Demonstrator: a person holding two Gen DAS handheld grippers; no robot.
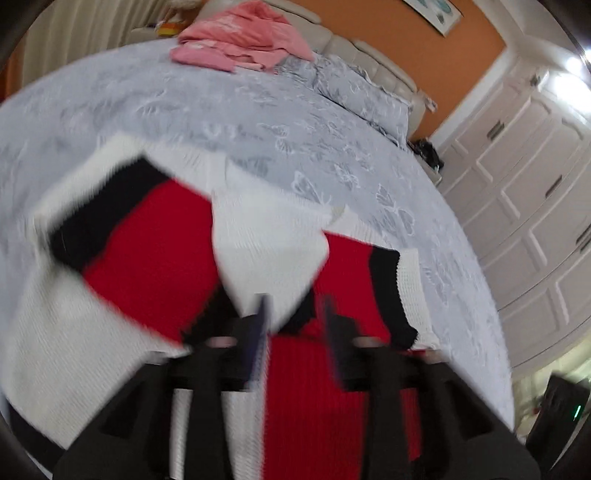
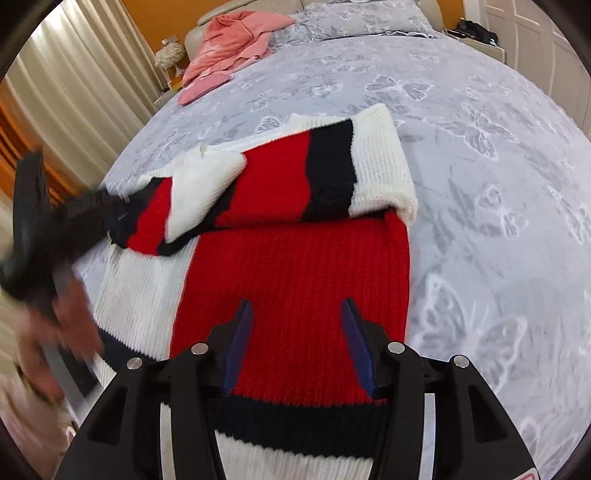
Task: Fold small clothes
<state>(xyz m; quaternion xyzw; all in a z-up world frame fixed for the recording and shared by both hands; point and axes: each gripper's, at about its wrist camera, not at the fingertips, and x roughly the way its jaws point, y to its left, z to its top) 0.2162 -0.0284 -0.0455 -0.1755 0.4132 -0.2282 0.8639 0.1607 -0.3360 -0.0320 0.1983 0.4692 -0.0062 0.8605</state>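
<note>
A small knit sweater in red, white and black (image 2: 295,266) lies on the bed, its sleeves folded across the body. It also shows, blurred, in the left wrist view (image 1: 155,251). My right gripper (image 2: 297,306) is open and empty, hovering over the red lower body. My left gripper (image 1: 293,306) is open over the sweater near the folded white sleeve end (image 1: 269,240), holding nothing that I can see. The left gripper also shows in the right wrist view (image 2: 122,218) at the sweater's left edge, blurred, with the hand behind it.
The bed has a grey butterfly-print cover (image 2: 480,147). Pink clothes (image 2: 229,48) lie near the headboard beside pillows (image 2: 362,18). Curtains (image 2: 74,92) hang to the left. White wardrobe doors (image 1: 535,184) stand right of the bed.
</note>
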